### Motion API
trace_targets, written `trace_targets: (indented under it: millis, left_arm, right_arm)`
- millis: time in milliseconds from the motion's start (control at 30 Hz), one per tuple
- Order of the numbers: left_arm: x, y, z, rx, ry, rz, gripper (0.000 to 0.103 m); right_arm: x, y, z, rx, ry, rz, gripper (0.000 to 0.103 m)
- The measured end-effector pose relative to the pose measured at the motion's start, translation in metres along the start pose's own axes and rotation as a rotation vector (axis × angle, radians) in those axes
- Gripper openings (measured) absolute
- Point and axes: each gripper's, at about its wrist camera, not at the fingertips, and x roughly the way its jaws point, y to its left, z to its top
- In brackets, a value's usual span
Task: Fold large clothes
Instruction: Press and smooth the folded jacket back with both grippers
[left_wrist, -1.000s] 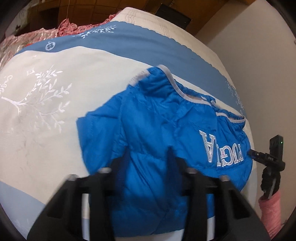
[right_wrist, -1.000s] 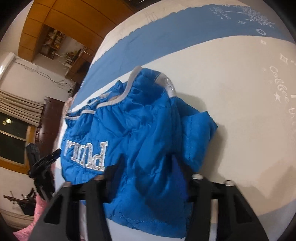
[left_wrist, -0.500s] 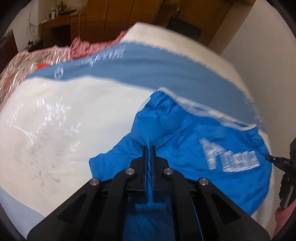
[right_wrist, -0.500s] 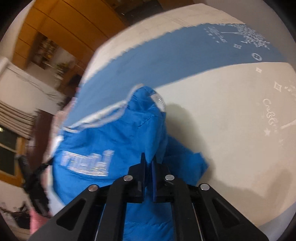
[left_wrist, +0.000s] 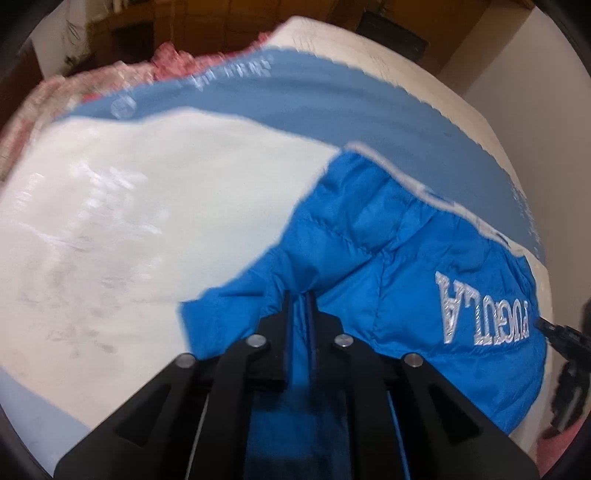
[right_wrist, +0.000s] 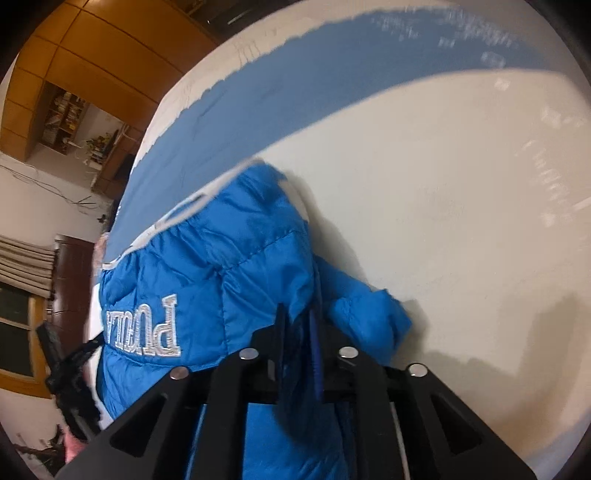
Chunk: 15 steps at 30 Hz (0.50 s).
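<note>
Both of my hand-held grippers are pinched on the blue jacket (left_wrist: 406, 280) lying on the bed (left_wrist: 155, 206): left hand-held gripper (left_wrist: 300, 314) and right hand-held gripper (right_wrist: 300, 325) each nearly closed on a fold of fabric, the right's jaws having just eased a touch. Next, I reckon, lift both together and carry this edge over.

both tools (left_wrist: 300, 295) (right_wrist: 300, 314) closed onto jacket (left_wrist: 406, 280), now lifting its edge.

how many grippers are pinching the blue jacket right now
2. The left gripper is shut on a fold at the blue jacket's near edge, left of the lettering. The right gripper is shut on the near edge right of it.
</note>
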Motion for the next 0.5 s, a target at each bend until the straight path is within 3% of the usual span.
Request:
trace_targets:
  millis: [33, 100, 200, 300, 433, 500]
  left_arm:
    - [-0.014, -0.006, -0.001, 0.018, -0.046, 0.038, 0.014]
    - [-0.031, -0.023, -0.006, 0.062, -0.100, 0.065, 0.015]
    - [-0.043, -0.055, -0.019, 0.115, -0.128, 0.021, 0.015]
    - [-0.040, -0.092, -0.040, 0.177, -0.149, -0.004, 0.015]
    - [-0.006, -0.114, -0.061, 0.216, -0.092, -0.041, 0.017]
    - [0.011, -0.114, -0.067, 0.225, -0.080, -0.023, 0.017]
  right_arm:
    - [-0.011, 0.008, -0.002, -0.019, -0.033, -0.042, 0.016]
    - [-0.030, 0.029, -0.011, -0.065, -0.084, -0.038, 0.016]
    - [-0.031, 0.066, -0.032, -0.125, -0.098, 0.008, 0.016]
    - [-0.011, 0.097, -0.047, -0.183, -0.101, -0.005, 0.016]
    - [0.019, 0.120, -0.063, -0.226, -0.118, -0.052, 0.016]
    - [0.036, 0.118, -0.070, -0.229, -0.122, -0.079, 0.016]
